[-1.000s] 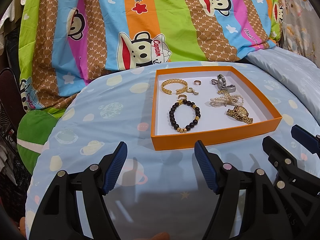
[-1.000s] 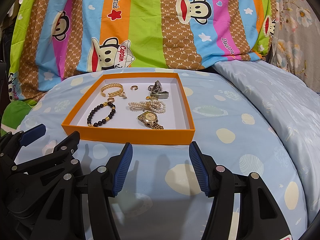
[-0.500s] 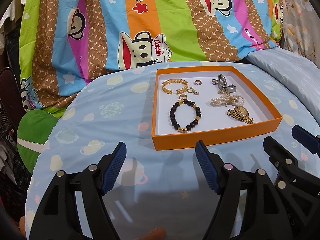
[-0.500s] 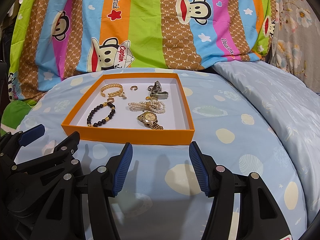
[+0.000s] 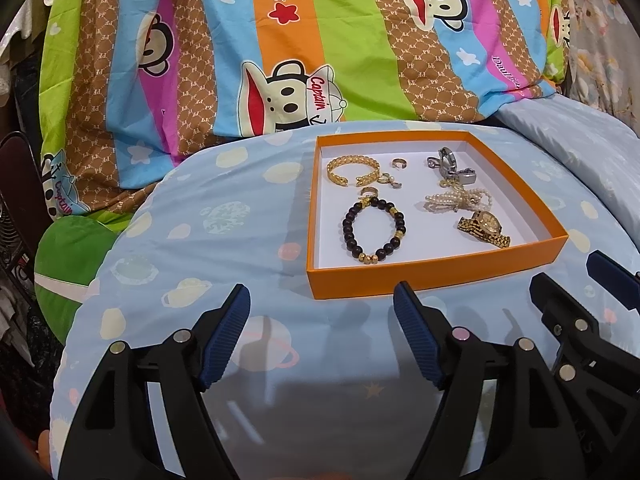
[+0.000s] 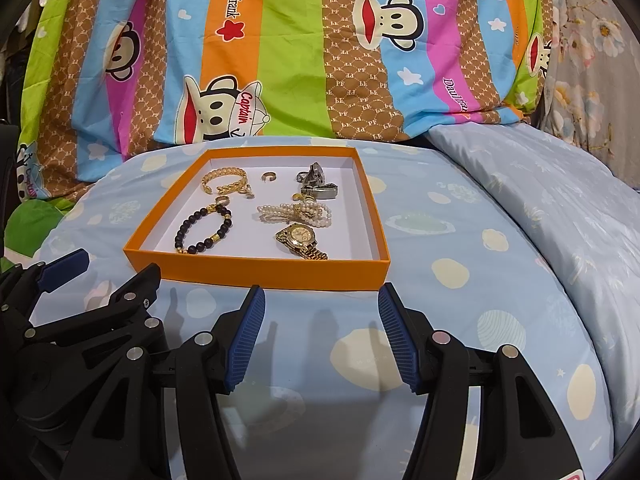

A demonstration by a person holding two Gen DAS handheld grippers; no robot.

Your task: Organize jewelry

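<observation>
Reading "Captain": striped monkey-print blanket (image 5: 304, 48)

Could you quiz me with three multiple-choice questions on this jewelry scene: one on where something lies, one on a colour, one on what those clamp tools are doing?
1. Where in the tray does the gold watch lie?
A. far left corner
B. near side, towards the right
C. outside it

2. What colour are the tray's walls?
A. orange
B. green
C. black

3. How do the jaws of the left gripper and right gripper stand?
A. both clamped on jewelry
B. one holds the tray
C. both apart, holding nothing

Answers: 1 B, the watch sits just behind the near wall, right of the dark bead bracelet. 2 A, orange outside, white inside. 3 C, only the blue bedsheet shows between them.
</observation>
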